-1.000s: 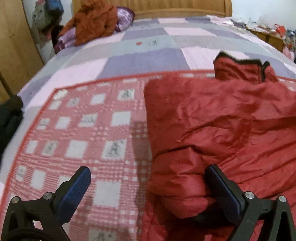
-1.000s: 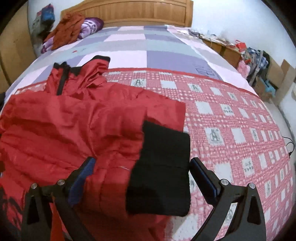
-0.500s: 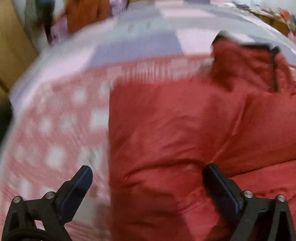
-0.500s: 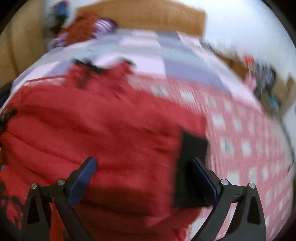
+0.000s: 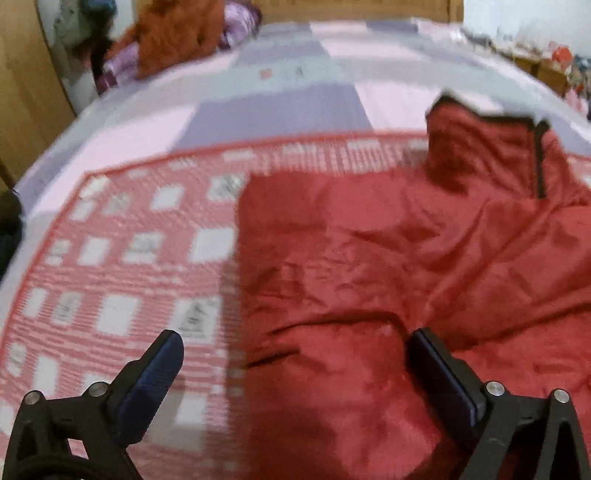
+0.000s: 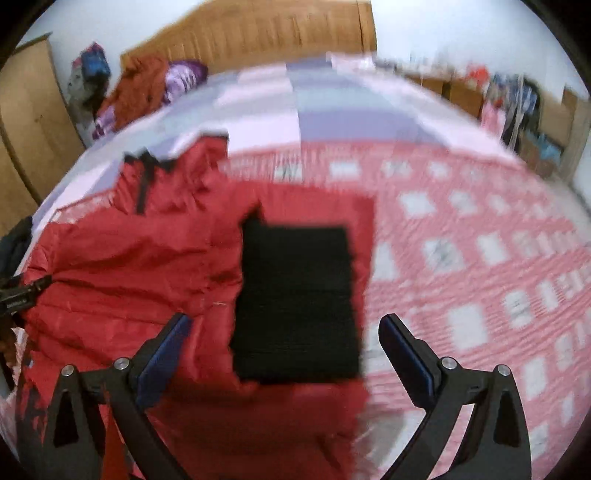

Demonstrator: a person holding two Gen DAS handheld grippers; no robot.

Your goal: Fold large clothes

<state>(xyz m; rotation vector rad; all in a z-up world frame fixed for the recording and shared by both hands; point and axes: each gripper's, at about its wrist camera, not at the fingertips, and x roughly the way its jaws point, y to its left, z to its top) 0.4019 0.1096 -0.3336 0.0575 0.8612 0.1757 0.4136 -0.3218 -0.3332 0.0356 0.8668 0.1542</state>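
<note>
A red padded jacket point(image 5: 406, 266) lies spread on the bed, its collar with a dark zip point(image 5: 540, 162) toward the headboard. The left side is folded inward, leaving a straight left edge. My left gripper point(image 5: 295, 354) hovers open over that folded edge, holding nothing. In the right wrist view the jacket point(image 6: 129, 266) has a sleeve folded across it, ending in a black knit cuff point(image 6: 295, 302). Above the cuff my right gripper point(image 6: 284, 332) is open and empty. The other gripper's tip point(image 6: 22, 295) shows at the jacket's left edge.
A red-and-white checked blanket point(image 5: 122, 266) covers the near bed, over a lilac and grey patchwork cover point(image 5: 280, 107). Orange and purple clothes point(image 5: 177, 33) are heaped by the wooden headboard point(image 6: 258, 33). A wardrobe point(image 5: 26, 74) stands left; clutter point(image 6: 517, 107) lines the right wall.
Both grippers have pulled back and risen after a fast, blurred move. The right sleeve now lies flat with its cuff farther up the jacket. The left bulge has flattened.
</note>
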